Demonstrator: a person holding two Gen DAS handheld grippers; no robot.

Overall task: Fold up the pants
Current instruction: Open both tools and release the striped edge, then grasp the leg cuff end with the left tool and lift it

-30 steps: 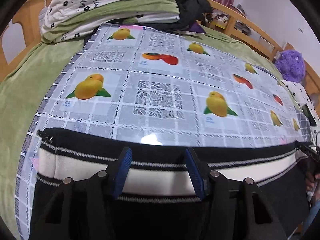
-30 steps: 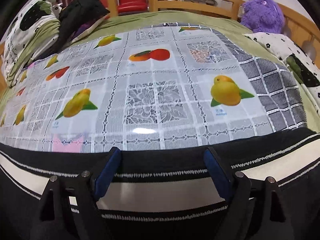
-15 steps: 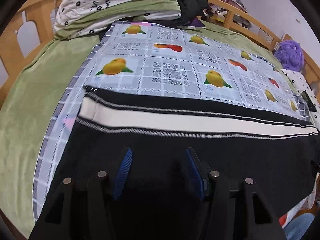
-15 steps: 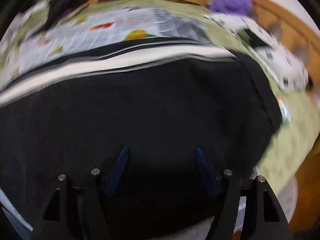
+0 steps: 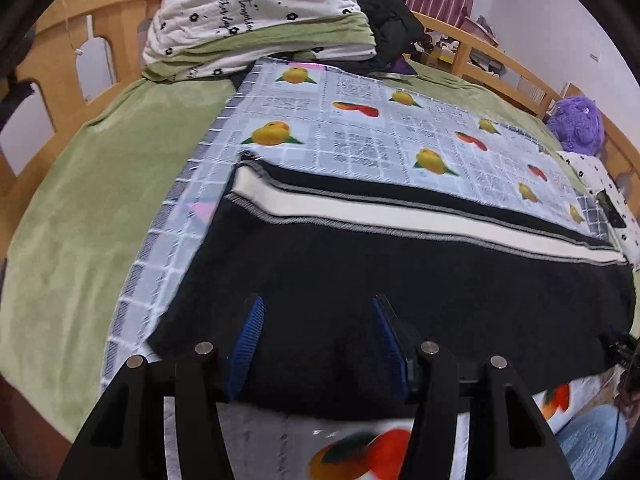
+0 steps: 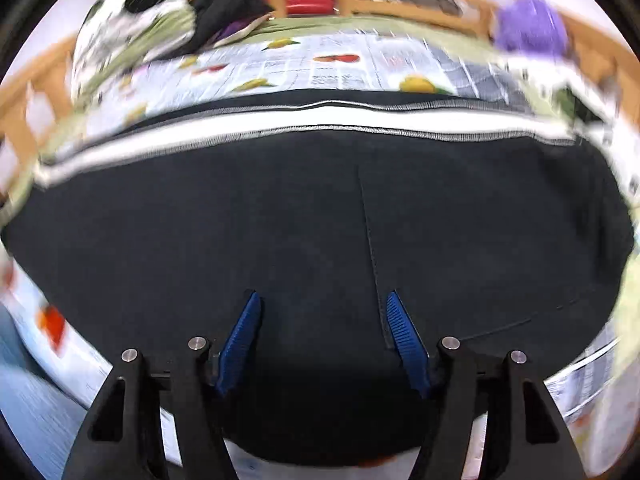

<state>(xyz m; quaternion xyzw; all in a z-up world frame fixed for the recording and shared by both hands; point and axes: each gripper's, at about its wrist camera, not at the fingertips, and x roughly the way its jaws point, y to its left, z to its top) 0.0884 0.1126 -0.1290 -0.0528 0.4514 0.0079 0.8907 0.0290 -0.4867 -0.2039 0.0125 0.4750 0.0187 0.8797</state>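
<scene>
Black pants (image 5: pixel 400 276) with a white side stripe (image 5: pixel 400 216) lie flat across the fruit-print cloth (image 5: pixel 360 136) on the bed. My left gripper (image 5: pixel 318 304) is open and empty, hovering over the pants' near edge towards their left end. In the right wrist view the pants (image 6: pixel 300 220) fill the frame, a seam (image 6: pixel 370 240) running down the cloth. My right gripper (image 6: pixel 322 298) is open and empty above the pants' near edge. That view is blurred by motion.
Folded bedding (image 5: pixel 248 28) and dark clothes (image 5: pixel 392 28) are stacked at the far end. A purple plush toy (image 5: pixel 576 124) sits at the right by the wooden bed rail (image 5: pixel 500 64). Green sheet (image 5: pixel 92 208) lies left of the cloth.
Both grippers have pulled back from the striped far edge towards the near edge of the pants, both staying open. More of the pants shows now. The right view swung and blurred.
</scene>
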